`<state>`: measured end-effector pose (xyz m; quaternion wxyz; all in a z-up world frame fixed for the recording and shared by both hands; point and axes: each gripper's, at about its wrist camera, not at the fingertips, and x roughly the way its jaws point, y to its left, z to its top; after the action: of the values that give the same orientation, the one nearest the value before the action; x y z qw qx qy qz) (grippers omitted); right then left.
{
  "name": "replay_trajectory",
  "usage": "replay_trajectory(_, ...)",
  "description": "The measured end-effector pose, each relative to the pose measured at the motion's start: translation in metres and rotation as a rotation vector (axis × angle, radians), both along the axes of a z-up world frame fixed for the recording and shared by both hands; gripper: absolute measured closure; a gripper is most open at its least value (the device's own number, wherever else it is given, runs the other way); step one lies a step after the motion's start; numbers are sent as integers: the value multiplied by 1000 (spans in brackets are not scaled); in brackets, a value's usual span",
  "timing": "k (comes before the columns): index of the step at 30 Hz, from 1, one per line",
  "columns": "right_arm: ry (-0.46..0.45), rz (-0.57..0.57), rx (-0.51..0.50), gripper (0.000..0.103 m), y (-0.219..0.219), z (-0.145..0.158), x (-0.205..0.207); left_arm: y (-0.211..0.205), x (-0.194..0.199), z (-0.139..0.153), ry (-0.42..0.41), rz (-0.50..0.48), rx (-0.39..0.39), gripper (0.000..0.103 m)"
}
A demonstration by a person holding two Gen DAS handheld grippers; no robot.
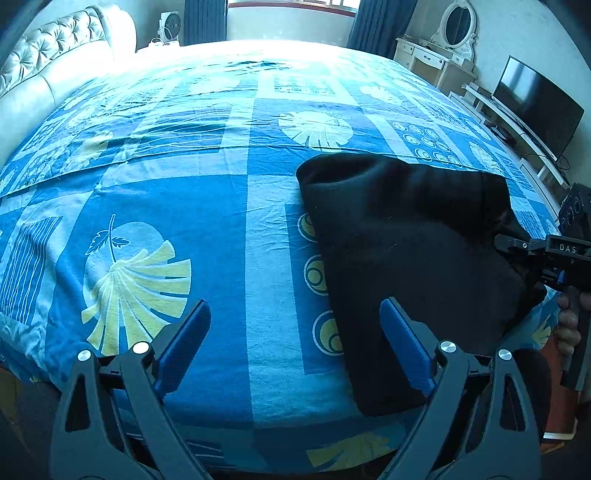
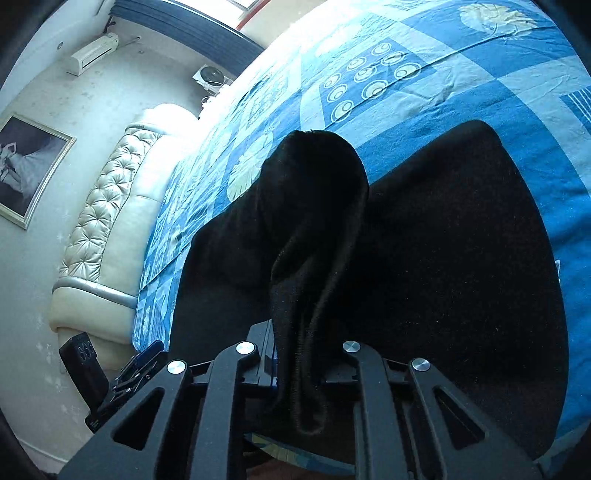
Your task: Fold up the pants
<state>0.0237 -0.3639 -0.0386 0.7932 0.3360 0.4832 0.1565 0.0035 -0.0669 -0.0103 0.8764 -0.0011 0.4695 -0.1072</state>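
The black pants (image 1: pixel 406 236) lie partly folded on the blue patterned bedsheet (image 1: pixel 207 206), at the right near the bed's front edge. My left gripper (image 1: pixel 295 332) is open and empty, with its blue pads just left of the pants. My right gripper (image 1: pixel 506 245) comes in from the right and is shut on the pants' right edge. In the right wrist view the gripper (image 2: pixel 299 354) pinches a bunched fold of the black pants (image 2: pixel 314 229), lifted above the rest of the cloth (image 2: pixel 461 258).
A cream tufted headboard (image 1: pixel 48 55) stands at the far left. A dresser with mirror (image 1: pixel 443 48) and a TV (image 1: pixel 539 107) on a low stand line the right wall. A fan (image 1: pixel 170 26) stands by the window.
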Motion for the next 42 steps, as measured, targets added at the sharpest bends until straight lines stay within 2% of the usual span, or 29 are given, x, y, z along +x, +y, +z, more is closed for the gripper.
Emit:
replay_trajectory(7,-119,-33,-24,90,-17,48,-13,-1,1,-1,8,0,8,10)
replay_trajectory(12,-141,-86,-51,91,-44,60,-21,-6,1,-1,12,-10,10,10)
replay_trajectory(16,-110,-133,-62,91,-67,45,-28,-11,2,-1,14,-21,14,10)
replay_trajectory(23,-9,-183,-60,91,-86,-5,-32,-22,3,-2,17,-42,27,10)
replay_trajectory(26,-8,-205,-1,91,-93,-17,-34,-26,2,-1,16,-50,30,10)
replay_trajectory(42,-7,-222,132,88,-108,-30,-42,-32,2,-3,24,-58,35,10)
